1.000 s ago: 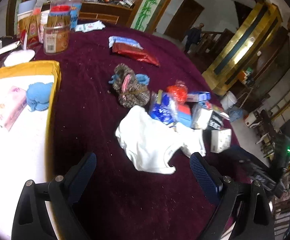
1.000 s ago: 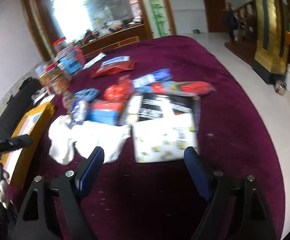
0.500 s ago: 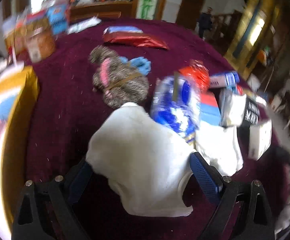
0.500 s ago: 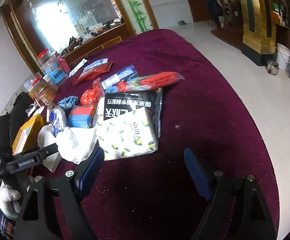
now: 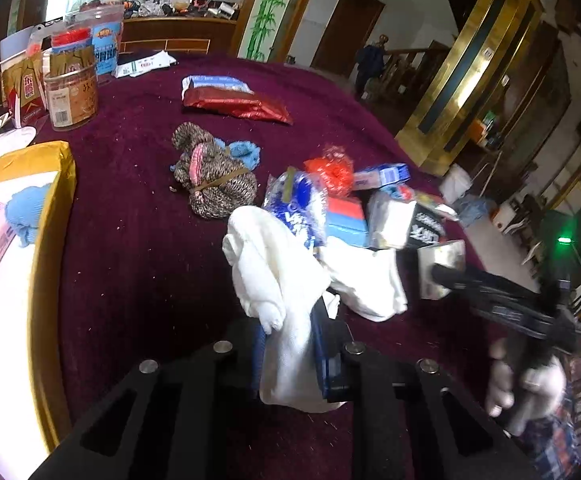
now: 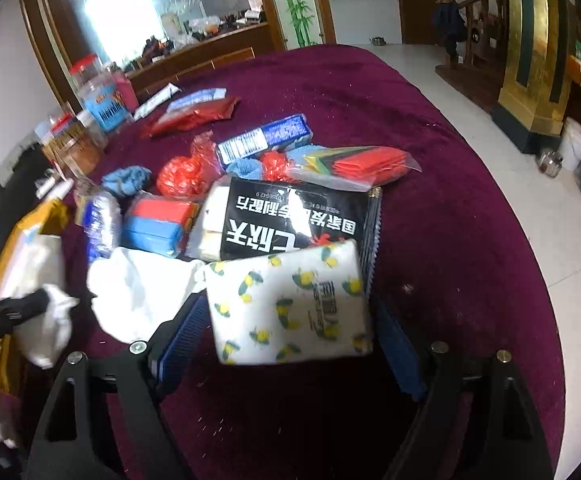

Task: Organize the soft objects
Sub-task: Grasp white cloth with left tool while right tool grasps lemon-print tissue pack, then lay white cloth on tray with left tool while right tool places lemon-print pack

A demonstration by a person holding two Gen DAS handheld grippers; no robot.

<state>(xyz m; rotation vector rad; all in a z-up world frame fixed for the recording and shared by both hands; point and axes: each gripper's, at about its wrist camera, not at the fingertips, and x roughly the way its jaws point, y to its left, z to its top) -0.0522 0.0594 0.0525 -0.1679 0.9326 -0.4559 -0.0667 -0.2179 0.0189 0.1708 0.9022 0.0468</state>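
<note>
My left gripper (image 5: 288, 344) is shut on a white cloth (image 5: 266, 264), which bunches up between its blue pads; the cloth's far end still lies on the maroon tablecloth (image 5: 138, 240). In the right wrist view the same cloth (image 6: 138, 292) trails off to the left gripper at the left edge. My right gripper (image 6: 290, 340) stands open with a lemon-print tissue pack (image 6: 290, 300) between its fingers (image 6: 182, 332); the pads sit close beside the pack's sides. A brown knitted bundle (image 5: 214, 176) and a blue cloth (image 5: 242, 152) lie farther back.
A yellow box (image 5: 50, 184) at the left holds a blue cloth (image 5: 24, 208) and a pink pack. A pile of packets (image 6: 290, 216) lies behind the tissue pack. Jars (image 5: 70, 92) stand at the back left, a red foil packet (image 5: 238, 104) behind them. The table edge curves away on the right.
My left gripper came forward over the white cloth and shut on it, bunching it up. My right gripper advanced until the lemon-print pack sat between its open fingers.
</note>
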